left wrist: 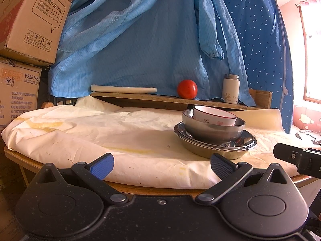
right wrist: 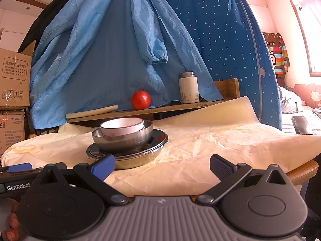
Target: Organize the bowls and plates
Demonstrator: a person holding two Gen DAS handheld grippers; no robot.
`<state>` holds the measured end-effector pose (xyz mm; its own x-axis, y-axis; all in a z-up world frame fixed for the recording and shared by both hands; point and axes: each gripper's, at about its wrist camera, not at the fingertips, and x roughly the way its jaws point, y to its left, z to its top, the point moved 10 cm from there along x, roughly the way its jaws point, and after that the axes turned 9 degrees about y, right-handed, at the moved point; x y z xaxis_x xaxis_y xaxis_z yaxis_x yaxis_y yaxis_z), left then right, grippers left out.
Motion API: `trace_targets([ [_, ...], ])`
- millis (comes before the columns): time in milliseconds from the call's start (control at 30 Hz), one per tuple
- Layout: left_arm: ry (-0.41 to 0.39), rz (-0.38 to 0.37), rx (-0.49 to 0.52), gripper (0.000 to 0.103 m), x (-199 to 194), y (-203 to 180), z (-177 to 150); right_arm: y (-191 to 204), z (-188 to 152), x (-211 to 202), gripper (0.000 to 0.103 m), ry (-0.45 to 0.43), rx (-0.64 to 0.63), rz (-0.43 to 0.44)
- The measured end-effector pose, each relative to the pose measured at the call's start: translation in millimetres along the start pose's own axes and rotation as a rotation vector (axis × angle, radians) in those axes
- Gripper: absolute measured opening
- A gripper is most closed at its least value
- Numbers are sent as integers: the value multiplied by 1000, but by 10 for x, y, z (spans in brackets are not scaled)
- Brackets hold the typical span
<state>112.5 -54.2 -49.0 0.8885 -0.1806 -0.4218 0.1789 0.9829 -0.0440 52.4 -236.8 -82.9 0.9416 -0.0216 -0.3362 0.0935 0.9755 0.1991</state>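
A stack of dishes stands on the white-covered table [left wrist: 80,128]. A white bowl with a red rim [left wrist: 214,116] sits inside a steel bowl [left wrist: 212,129], on a steel plate [left wrist: 248,140], on a wider steel dish [left wrist: 200,149]. The same stack shows in the right wrist view: white bowl [right wrist: 122,127], steel bowl [right wrist: 122,140], steel dish [right wrist: 138,158]. My left gripper [left wrist: 161,165] is open and empty at the table's near edge, left of the stack. My right gripper [right wrist: 162,165] is open and empty, right of the stack.
A wooden shelf [left wrist: 164,99] at the back holds a red tomato [left wrist: 187,89], a white flask [left wrist: 231,88] and a white roll [left wrist: 123,89]. Blue garments [left wrist: 140,40] hang behind. Cardboard boxes [left wrist: 30,20] stand at the left. The cover curls up at the right [right wrist: 236,108].
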Motion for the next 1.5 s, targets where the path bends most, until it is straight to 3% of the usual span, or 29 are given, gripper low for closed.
trace_targets([
  [1500, -2, 2, -1, 102, -5, 3, -1, 28, -1, 0, 103, 4, -6, 11],
])
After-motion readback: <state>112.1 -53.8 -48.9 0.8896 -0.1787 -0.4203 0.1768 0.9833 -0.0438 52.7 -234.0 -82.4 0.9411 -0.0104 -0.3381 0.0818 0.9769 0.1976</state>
